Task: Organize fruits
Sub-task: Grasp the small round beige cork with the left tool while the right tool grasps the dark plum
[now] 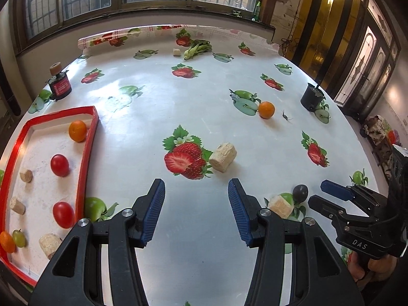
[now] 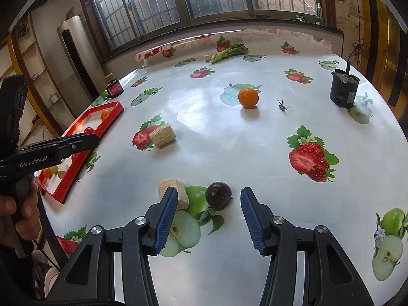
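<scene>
A dark plum (image 2: pixel 218 195) lies on the fruit-print tablecloth just ahead of my right gripper (image 2: pixel 209 190), whose jaws stand open and apart from it. A cork-like chunk (image 2: pixel 174 191) sits beside the left fingertip. My left gripper (image 1: pixel 196 191) is open over bare cloth with nothing between its fingers. To its left is the red-rimmed tray (image 1: pixel 89 148), holding an orange (image 1: pixel 77 130), two red tomatoes (image 1: pixel 59 165), a green grape (image 1: pixel 19 238) and several cork pieces. A loose orange (image 1: pixel 266 110) rests farther back. In the left wrist view the right gripper (image 1: pixel 316 192) points at the plum (image 1: pixel 300 193).
Another cork chunk (image 1: pixel 223 156) lies mid-table. Black cylinders stand at the left edge (image 1: pixel 60 86) and the right edge (image 1: pixel 312 98). A leafy green vegetable (image 1: pixel 197 48) lies at the back, and a small dark stem (image 1: pixel 287 117) lies near the loose orange. A person's hand (image 2: pixel 23 204) holds the left gripper.
</scene>
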Motion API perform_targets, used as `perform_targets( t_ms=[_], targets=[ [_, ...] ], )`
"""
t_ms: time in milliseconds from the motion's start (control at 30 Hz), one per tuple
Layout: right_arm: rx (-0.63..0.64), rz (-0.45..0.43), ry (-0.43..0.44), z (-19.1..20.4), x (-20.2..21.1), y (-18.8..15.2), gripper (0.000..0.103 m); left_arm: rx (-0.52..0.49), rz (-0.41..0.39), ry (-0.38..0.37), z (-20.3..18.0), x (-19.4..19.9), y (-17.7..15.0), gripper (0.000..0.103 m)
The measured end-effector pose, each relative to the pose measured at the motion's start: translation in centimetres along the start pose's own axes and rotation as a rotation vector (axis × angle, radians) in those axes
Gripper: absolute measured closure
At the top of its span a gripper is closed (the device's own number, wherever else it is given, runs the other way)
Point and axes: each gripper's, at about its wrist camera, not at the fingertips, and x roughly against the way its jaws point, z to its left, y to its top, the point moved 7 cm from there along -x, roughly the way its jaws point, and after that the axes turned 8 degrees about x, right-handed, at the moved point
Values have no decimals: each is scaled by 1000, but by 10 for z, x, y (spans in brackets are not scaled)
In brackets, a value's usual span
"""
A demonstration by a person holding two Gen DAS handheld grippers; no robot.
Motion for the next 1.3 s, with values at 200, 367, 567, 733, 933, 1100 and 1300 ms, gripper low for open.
perform_targets(
  t_ms=[200,367,567,733,933,1100,1300],
  targets=[
    [-5,34,12,-5,-17,1,52,-14,47,-39,-18,-30,11,53],
    [-14,75,33,-7,-32,-2,63,-39,93,-37,-29,-61,15,53],
    [-12,80,33,-9,-39,-2,71,-58,140,-44,-38,-95,11,55],
    [4,73,23,-6,-38,0,77,-62,128,-67,-38,-92,9,76],
    [5,37,7,-6,-24,7,77,-33,96,-77,-26,-71,8,79],
    [16,20,10,1,-17,13,77,-13,66,-68,-15,-52,5,79],
    [44,8,28,20,-16,20,77,18,22,-53,4,-28,0,79]
  ],
)
